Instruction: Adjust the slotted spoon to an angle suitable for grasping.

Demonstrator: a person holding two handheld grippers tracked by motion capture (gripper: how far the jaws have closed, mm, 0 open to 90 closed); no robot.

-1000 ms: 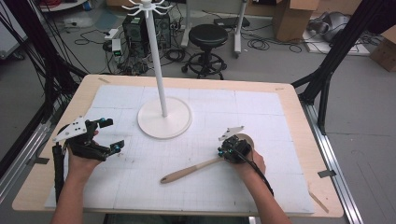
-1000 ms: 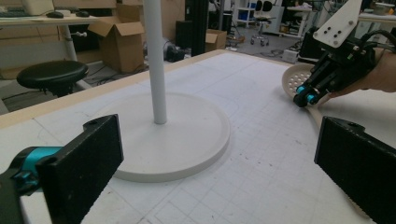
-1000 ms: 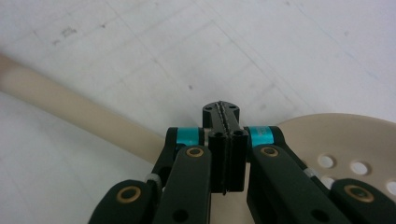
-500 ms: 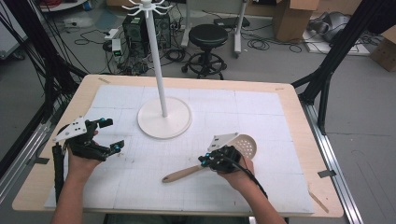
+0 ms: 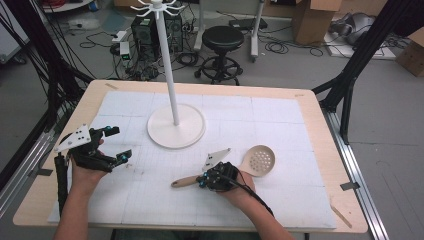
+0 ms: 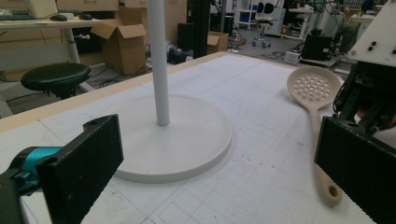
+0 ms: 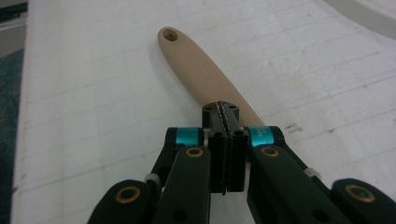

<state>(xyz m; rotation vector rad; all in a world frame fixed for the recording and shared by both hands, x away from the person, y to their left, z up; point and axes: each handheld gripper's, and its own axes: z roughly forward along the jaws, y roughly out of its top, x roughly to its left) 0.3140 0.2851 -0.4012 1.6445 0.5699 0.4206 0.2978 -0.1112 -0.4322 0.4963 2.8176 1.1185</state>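
Note:
A beige slotted spoon (image 5: 260, 160) lies flat on the white mat, bowl to the right and handle pointing left. My right gripper (image 5: 202, 181) sits over the handle, its jaws pressed together with nothing between them. In the right gripper view the handle (image 7: 196, 65) runs out from under the shut right gripper (image 7: 223, 109) to its holed end. My left gripper (image 5: 119, 144) hovers at the mat's left side, open and empty. The left gripper view shows the wide-open left gripper (image 6: 219, 140), the spoon (image 6: 314, 88) and the right gripper (image 6: 369, 98) beyond.
A white stand with a round base (image 5: 176, 131) and a tall pole (image 5: 167, 65) rises from the middle back of the mat; its base (image 6: 187, 140) lies just ahead of my left gripper. The wooden table edge (image 5: 320, 125) frames the mat.
My right gripper has slid left from over the spoon's bowl to its handle, uncovering the bowl. The left gripper has stayed put.

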